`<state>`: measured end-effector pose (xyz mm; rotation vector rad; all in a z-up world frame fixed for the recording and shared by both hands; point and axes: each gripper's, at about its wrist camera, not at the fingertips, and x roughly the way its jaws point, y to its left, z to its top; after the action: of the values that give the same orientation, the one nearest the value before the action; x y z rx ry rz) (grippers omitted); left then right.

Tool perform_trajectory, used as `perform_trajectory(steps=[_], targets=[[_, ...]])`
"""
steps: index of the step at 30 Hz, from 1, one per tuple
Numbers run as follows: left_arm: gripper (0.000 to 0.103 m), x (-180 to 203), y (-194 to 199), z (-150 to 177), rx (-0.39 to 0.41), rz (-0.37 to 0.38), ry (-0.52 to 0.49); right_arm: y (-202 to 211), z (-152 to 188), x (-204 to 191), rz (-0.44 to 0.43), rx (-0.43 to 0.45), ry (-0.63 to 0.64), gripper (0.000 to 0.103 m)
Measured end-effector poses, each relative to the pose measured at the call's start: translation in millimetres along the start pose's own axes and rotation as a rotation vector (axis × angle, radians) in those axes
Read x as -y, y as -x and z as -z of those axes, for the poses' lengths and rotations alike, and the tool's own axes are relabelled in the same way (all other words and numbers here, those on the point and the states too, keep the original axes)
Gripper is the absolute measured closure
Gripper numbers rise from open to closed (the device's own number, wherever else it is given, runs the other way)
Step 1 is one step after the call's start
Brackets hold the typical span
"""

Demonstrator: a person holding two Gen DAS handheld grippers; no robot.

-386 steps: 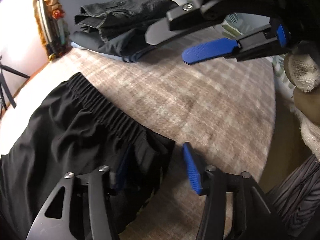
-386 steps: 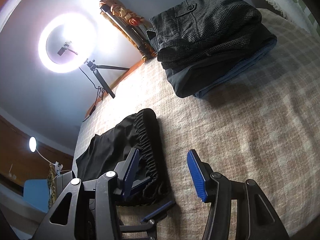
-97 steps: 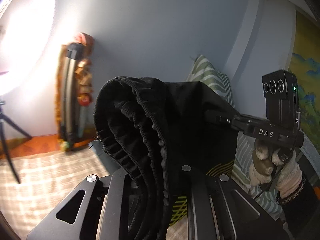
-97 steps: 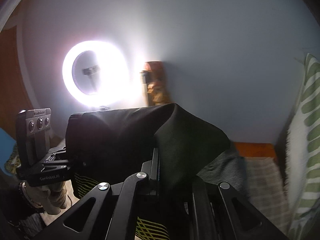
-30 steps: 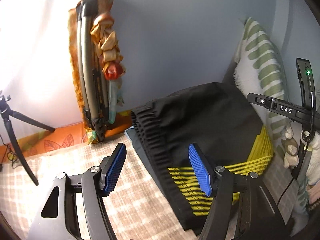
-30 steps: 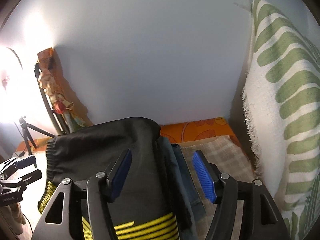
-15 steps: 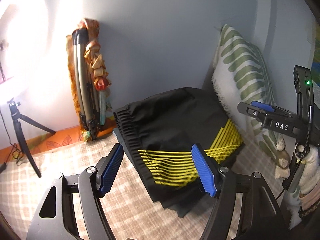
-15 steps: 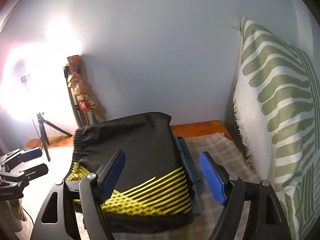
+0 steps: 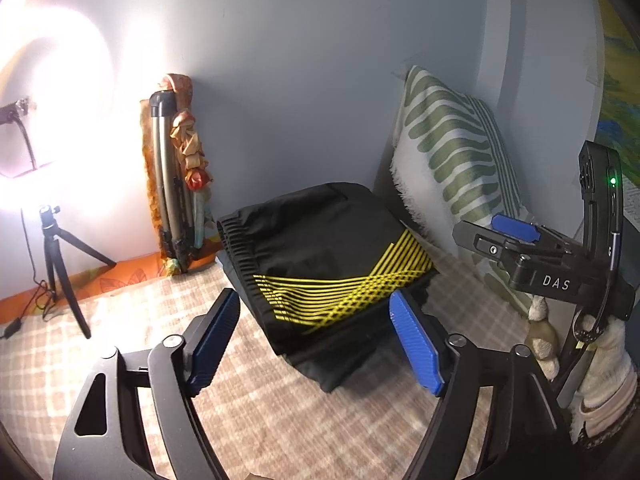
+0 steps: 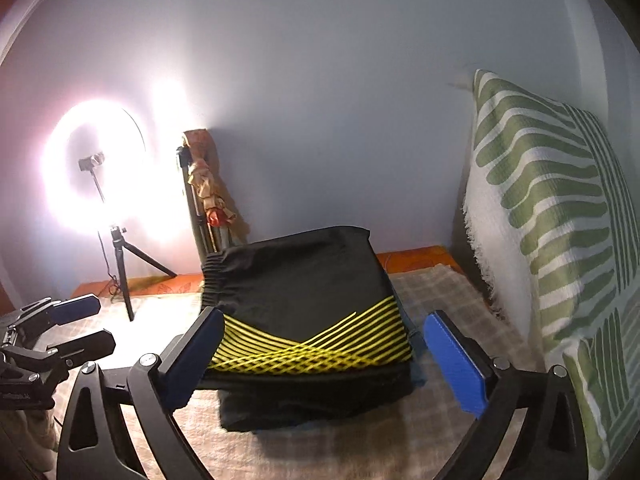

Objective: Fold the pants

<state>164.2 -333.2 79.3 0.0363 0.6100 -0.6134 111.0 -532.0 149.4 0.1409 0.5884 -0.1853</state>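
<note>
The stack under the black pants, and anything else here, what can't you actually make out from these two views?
- Garments under the black pants: both views, covered; only dark and blue edges show.
- Ring light: both views, glare washes out the mounted device.
- Green-striped pillow: right wrist view, cut off by the frame edge.
- Bundle against the wall: too small to identify.
- Right hand-held gripper: left wrist view, seen side-on; its opening is unclear there.
</note>
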Motion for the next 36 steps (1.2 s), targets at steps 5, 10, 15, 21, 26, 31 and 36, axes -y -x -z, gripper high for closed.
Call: perform_trajectory(steps=[5, 10, 15, 21, 26, 31, 36], targets=[[0.023, 6, 19, 8, 0.012, -0.004, -0.014, 20, 14, -10, -0.004, 0.007, -0.017, 0.0], [0.022, 8, 34, 16, 0.021, -0.005, -0.007, 37, 25, -24, 0.03, 0.01, -0.006, 0.0], [0.022, 9, 47, 30, 0.023, -0.019, -0.015, 48, 40, -43, 0.013, 0.011, -0.002, 0.0], [0.022, 4, 55, 45, 0.014, -0.036, -0.008, 56, 61, -59, 0.008, 0.027, -0.041, 0.0], [0.022, -3, 60, 52, 0.017, -0.054, 0.002, 56, 69, -62, 0.011, 0.034, -0.077, 0.0], [0.022, -5, 62, 55, 0.018, -0.056, 0.02, 57, 70, -63, 0.027, 0.064, -0.083, 0.0], [0.019, -5, 62, 60, 0.024, -0.071, 0.03, 45, 78, -59, 0.025, 0.039, -0.095, 0.0]])
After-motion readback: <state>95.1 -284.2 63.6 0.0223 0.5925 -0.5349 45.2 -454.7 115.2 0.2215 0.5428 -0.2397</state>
